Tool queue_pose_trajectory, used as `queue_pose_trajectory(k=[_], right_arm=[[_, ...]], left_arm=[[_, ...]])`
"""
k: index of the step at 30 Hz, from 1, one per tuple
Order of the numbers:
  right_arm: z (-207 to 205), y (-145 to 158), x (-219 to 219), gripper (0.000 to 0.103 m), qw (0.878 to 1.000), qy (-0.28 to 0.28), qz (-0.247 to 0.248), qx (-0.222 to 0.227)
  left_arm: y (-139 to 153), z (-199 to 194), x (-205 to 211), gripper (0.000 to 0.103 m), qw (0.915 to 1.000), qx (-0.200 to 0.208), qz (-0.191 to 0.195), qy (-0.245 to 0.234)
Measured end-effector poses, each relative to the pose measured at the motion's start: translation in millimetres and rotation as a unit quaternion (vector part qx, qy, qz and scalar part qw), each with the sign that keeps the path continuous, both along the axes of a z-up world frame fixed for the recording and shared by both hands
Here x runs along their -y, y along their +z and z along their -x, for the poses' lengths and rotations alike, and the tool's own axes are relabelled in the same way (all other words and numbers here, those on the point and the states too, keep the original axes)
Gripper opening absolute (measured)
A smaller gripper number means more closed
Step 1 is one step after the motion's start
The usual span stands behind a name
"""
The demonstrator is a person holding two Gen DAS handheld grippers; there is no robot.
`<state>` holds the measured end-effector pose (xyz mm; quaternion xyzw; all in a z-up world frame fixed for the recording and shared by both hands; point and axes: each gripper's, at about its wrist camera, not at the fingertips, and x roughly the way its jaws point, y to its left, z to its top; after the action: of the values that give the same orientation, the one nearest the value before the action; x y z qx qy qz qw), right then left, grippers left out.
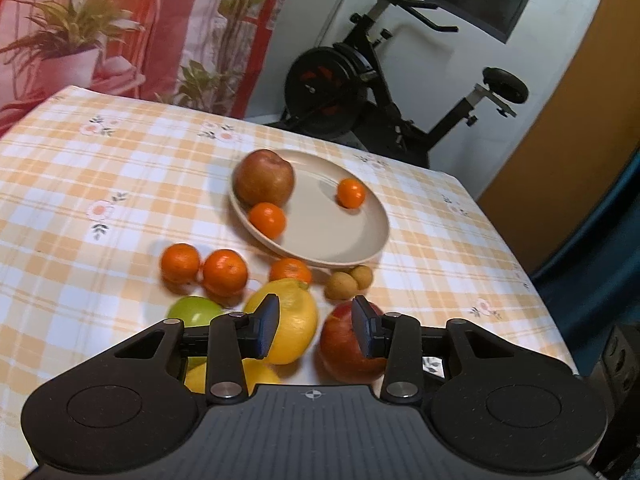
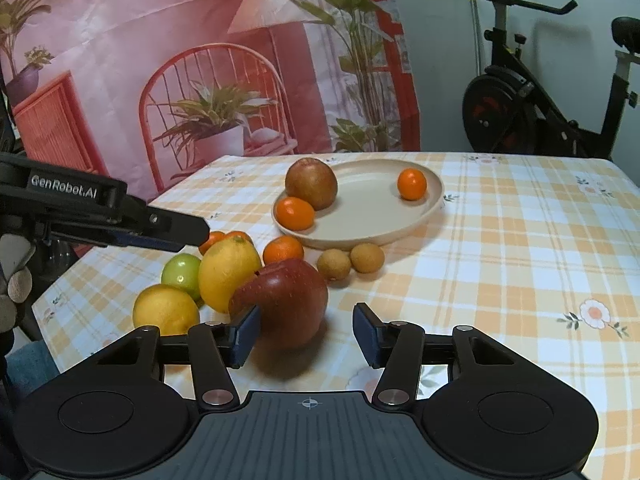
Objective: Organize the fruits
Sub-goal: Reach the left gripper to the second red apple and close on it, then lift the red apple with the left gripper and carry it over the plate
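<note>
Plate (image 2: 404, 224): brown apple at 10 o'clock, two mandarins aboard; some nine fruits, red apple (image 2: 292, 300) included, remain on surface (image 2: 500, 260); both grippers' fingers wide, empty.

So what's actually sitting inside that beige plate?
The plate holds three fruits: a brownish apple with one small orange against it, and another small orange alone near the far rim. Whatever lies directly behind the apple is hidden.

Orange-and-white checked tablecloth (image 2: 500, 240), beige plate (image 2: 372, 216), red apple (image 2: 292, 300), green apple (image 2: 182, 274)
</note>
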<state>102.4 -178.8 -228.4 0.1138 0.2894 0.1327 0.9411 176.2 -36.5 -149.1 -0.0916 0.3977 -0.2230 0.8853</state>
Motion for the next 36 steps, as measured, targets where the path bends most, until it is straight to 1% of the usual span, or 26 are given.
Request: queue_pose_trajectory(k=[1, 4, 12, 14, 21, 23, 28, 31, 36], right_arm=[[0.1, -0.5, 0.2, 0.048, 1.0, -0.001, 0.0, -0.001], [0.6, -0.2, 0.2, 0.048, 1.0, -0.001, 0.001, -0.001], [1.1, 0.0, -1.1, 0.048, 1.0, 0.004, 0.006, -0.002], [1.5, 0.5, -1.9, 0.048, 1.0, 0.007, 0.008, -0.001], [1.5, -0.8, -8.4, 0.048, 1.0, 0.024, 0.014, -0.003], [0.7, -2.2, -8.8, 0.049, 1.0, 0.025, 0.013, -0.005], [-1.8, -6.0, -8.3, 0.054, 1.0, 0.024, 0.008, -0.008], [-5.3, -8.2, -10.8, 0.059, 1.0, 0.024, 0.009, -0.006], [-12.4, -11.9, -16.8, 0.059, 0.999, 0.027, 0.017, -0.005]], left_arm=[[-1.0, -1.8, 2.4, 0.037, 1.0, -0.003, 0.001, -0.005], [-4.4, -6.3, 11.2, 0.036, 0.9996, -0.013, 0.001, -0.023], [-12.2, -14.5, 34.3, 0.036, 0.9976, -0.023, -0.023, -0.06], [-14.9, -16.4, 37.9, 0.036, 0.997, -0.028, -0.03, -0.066], [-16.6, -17.6, 47.4, 0.035, 0.9952, -0.037, -0.028, -0.087], [-17.3, -16.9, 51.4, 0.035, 0.9946, -0.037, -0.032, -0.092], [-16.8, -15.3, 53.5, 0.035, 0.9945, -0.035, -0.033, -0.093], [-17.0, -15.2, 53.7, 0.035, 0.9949, -0.038, -0.03, -0.089], [-17.0, -16.3, 52.3, 0.035, 0.995, -0.04, -0.022, -0.089]])
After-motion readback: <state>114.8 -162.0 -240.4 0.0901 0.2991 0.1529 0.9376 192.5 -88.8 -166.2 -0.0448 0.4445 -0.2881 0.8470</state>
